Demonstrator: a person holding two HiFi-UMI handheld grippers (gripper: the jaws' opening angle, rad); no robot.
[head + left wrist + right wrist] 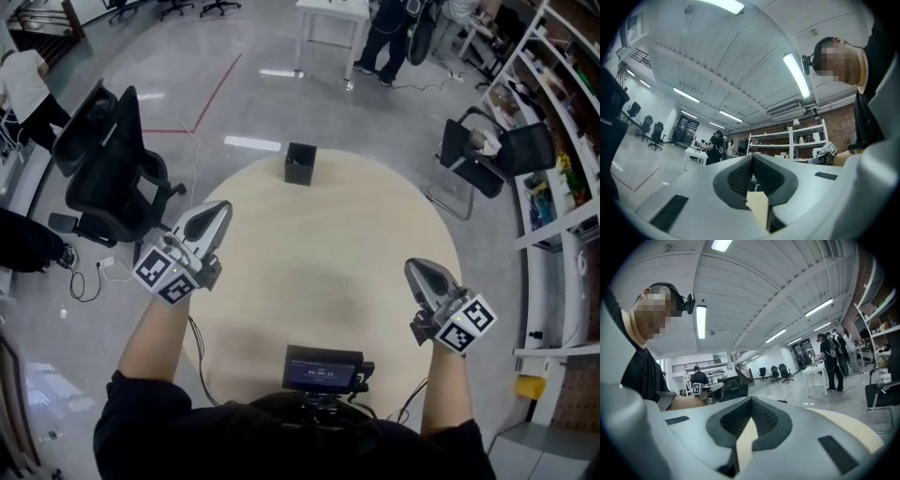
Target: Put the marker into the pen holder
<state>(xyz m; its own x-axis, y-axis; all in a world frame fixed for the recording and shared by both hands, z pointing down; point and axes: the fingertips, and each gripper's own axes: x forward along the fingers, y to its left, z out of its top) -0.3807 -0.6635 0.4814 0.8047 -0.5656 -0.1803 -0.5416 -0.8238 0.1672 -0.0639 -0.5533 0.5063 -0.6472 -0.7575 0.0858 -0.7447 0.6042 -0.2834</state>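
A black square pen holder (300,163) stands at the far edge of the round beige table (328,253). No marker shows in any view. My left gripper (219,210) is held over the table's left edge, its jaws together with nothing between them. My right gripper (420,268) hovers over the table's right side, jaws also together and empty. In the left gripper view the left gripper (753,158) points level across the room, its dark pads closed. The right gripper view shows the right gripper (751,402) closed the same way, with beige table showing below.
A black office chair (108,159) stands just left of the table, and another chair (487,155) at the right. Shelves (562,141) line the right wall. A white table (333,14) and standing people are farther back. A small screen (323,369) sits at my chest.
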